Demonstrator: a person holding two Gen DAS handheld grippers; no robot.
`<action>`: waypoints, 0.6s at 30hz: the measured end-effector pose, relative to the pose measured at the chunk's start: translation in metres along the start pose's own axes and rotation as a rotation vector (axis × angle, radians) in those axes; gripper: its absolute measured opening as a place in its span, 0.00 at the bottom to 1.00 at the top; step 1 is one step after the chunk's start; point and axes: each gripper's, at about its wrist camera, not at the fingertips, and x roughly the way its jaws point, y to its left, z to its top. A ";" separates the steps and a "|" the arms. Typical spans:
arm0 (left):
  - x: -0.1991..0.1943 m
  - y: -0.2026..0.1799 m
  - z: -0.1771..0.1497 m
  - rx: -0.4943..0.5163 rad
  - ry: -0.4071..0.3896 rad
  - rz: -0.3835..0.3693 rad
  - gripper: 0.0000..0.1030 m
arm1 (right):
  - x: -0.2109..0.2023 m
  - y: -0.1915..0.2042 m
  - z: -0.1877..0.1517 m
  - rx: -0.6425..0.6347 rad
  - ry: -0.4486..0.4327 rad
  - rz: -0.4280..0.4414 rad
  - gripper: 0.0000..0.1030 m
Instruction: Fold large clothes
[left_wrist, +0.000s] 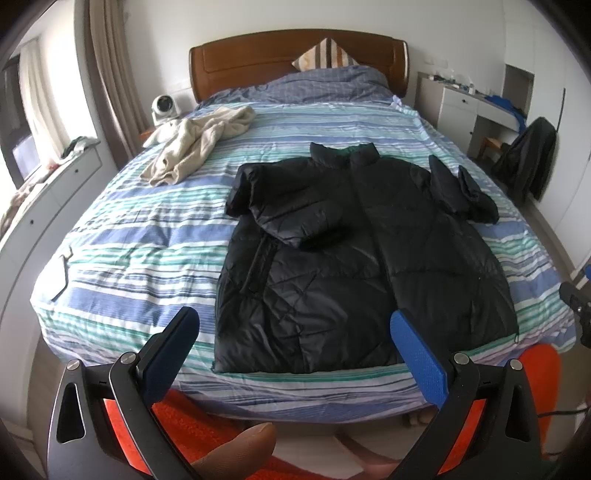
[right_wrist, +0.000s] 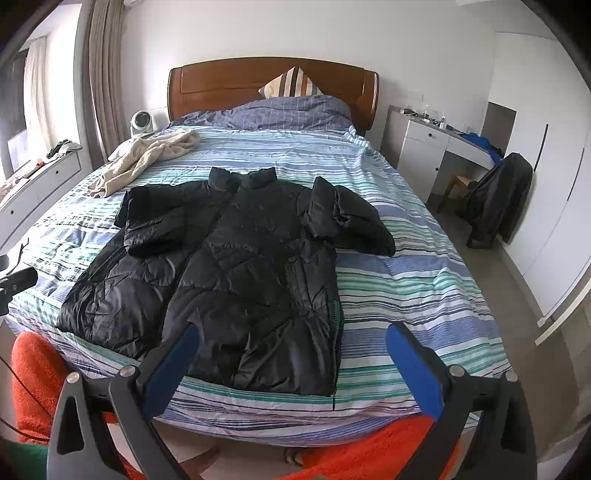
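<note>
Black puffer jacket (right_wrist: 236, 266) laid flat, front up, on the striped bed cover (right_wrist: 413, 288), one sleeve folded across its chest, right gripper (right_wrist: 291, 354) held open above the hem, beige garment (right_wrist: 144, 158) crumpled near the headboard (right_wrist: 229, 83)

On the bed (left_wrist: 147, 236): one black padded coat (left_wrist: 354, 258), one cream garment (left_wrist: 195, 144), one striped pillow (left_wrist: 325, 55). Beside the bed, one white fan (left_wrist: 164, 107).
</note>
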 end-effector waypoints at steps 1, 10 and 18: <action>0.000 0.000 0.000 0.000 0.001 0.001 1.00 | 0.000 0.000 0.000 0.000 0.001 -0.001 1.00; 0.006 0.006 0.001 -0.013 0.007 0.004 1.00 | 0.002 0.000 0.001 -0.009 0.009 0.000 1.00; 0.012 0.006 -0.002 -0.019 0.020 -0.002 1.00 | 0.009 0.001 -0.001 -0.012 0.019 0.007 1.00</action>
